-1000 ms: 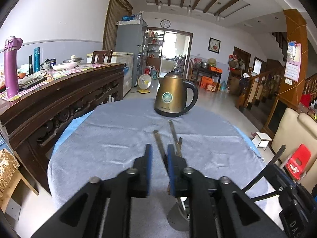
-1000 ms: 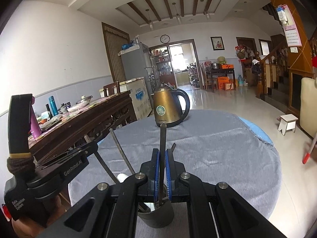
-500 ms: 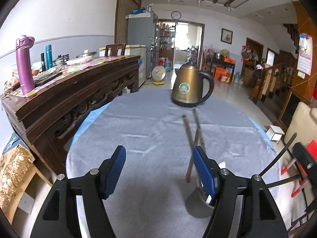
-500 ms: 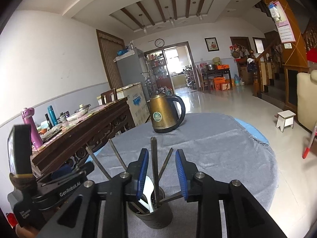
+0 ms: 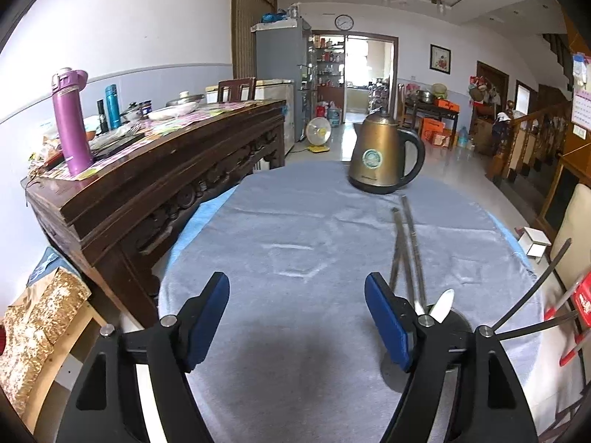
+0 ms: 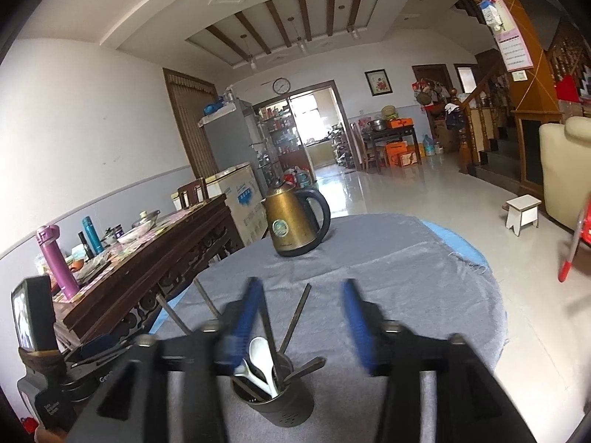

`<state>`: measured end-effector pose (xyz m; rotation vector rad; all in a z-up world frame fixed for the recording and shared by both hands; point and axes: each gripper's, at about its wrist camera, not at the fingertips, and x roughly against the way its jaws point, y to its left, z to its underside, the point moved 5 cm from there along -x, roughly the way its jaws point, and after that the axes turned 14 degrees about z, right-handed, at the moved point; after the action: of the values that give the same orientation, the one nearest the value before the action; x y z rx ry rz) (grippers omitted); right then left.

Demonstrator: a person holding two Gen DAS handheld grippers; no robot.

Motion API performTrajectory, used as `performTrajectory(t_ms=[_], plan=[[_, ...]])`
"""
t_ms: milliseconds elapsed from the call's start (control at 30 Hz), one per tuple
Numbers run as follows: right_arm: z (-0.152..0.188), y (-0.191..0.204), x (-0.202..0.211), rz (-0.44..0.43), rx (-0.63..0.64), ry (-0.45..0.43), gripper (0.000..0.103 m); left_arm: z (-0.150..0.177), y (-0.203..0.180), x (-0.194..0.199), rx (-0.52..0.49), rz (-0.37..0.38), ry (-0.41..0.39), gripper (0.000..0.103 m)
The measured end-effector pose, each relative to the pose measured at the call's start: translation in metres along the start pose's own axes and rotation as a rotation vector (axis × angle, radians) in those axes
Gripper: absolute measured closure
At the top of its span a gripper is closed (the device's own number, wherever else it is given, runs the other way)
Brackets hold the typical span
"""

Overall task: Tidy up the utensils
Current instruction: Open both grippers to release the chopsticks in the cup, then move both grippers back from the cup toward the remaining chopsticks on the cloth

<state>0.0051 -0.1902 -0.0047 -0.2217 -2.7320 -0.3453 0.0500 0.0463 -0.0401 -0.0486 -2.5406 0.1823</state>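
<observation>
Bronze kettle [image 5: 382, 157] on grey cloth [image 5: 295, 243]

Kettle [image 5: 380, 155] brushed metal; tablecloth [image 5: 295, 243] matt cloth; sideboard [image 5: 166, 170] glossy carved wood

A small dark round metal cup [image 6: 279, 408] stands upright on the grey cloth that covers the surface [image 6: 399, 295]. It has little holes near its bottom. It holds the utensils. A white spoon [image 6: 260, 356] sits in it with its bowl end up. Long thin metal chopsticks [image 6: 293, 319] stick out of it too. They lean in different ways, some to the left, some to the right. A few cross each other. In the left wrist view, two of the chopsticks [image 5: 408, 243] point up toward the far side of the surface, and the white spoon's tip [image 5: 443, 302] shows beside them.
</observation>
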Motion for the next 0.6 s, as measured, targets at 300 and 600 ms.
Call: performTrajectory(t_ms=[300,600], plan=[[-0.021,-0.042,0.008,0.077,-0.083,-0.039,0.044,0.005,0.037,-0.007,0.050,-0.072,0.035,0.026],[-0.023,-0.097,-0.005,0.194,-0.151,0.019,0.044,0.010,0.062,-0.017,0.087,-0.119,0.067,0.026]])
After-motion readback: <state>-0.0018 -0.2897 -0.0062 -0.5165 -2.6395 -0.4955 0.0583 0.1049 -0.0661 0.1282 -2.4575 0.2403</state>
